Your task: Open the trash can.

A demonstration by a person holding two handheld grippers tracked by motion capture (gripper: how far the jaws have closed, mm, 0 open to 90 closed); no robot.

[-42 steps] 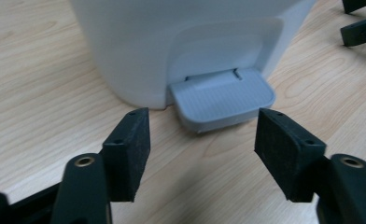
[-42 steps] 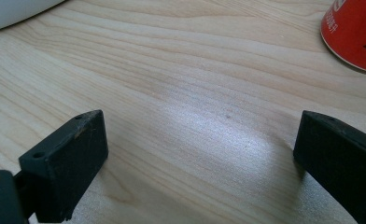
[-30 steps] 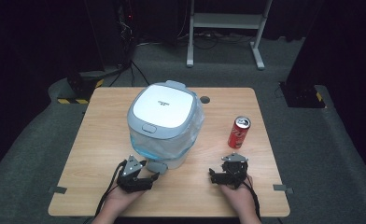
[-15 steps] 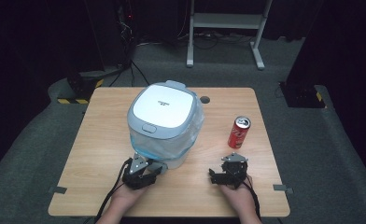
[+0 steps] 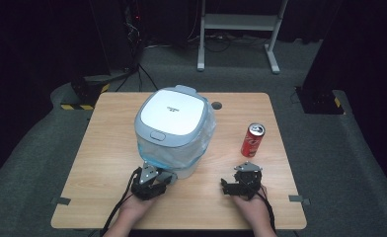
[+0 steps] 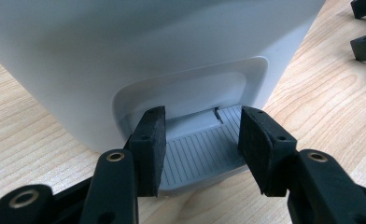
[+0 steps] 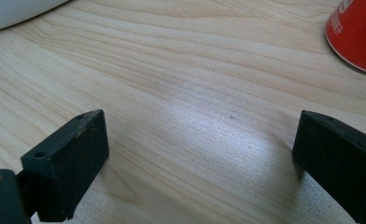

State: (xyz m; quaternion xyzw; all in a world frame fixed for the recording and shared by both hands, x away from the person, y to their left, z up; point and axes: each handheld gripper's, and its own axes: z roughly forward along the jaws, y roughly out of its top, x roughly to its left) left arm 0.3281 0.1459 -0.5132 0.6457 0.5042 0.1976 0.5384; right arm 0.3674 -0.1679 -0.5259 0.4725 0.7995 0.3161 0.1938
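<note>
A: What's the biggest thing you see?

B: The wooden table (image 5: 102, 148), and near its centre the white bin (image 5: 174, 129) with its grey-rimmed lid and a clear liner bulging at the side.

A: And at 3 o'clock of it?

B: A red can (image 5: 252, 140), upright, well apart from the bin.

A: Where are my 2 grippers?

B: At 6 o'clock of the bin I have the left gripper (image 5: 157, 174) right at its base. In the left gripper view its jaws have just been closing; they stand on either side of the ribbed pedal (image 6: 200, 149) in the bin's recess. I cannot tell whether the pads press on it.

A: The other one?

B: The right gripper (image 5: 237, 183) sits at 5 o'clock, jaws spread wide over bare wood.
</note>
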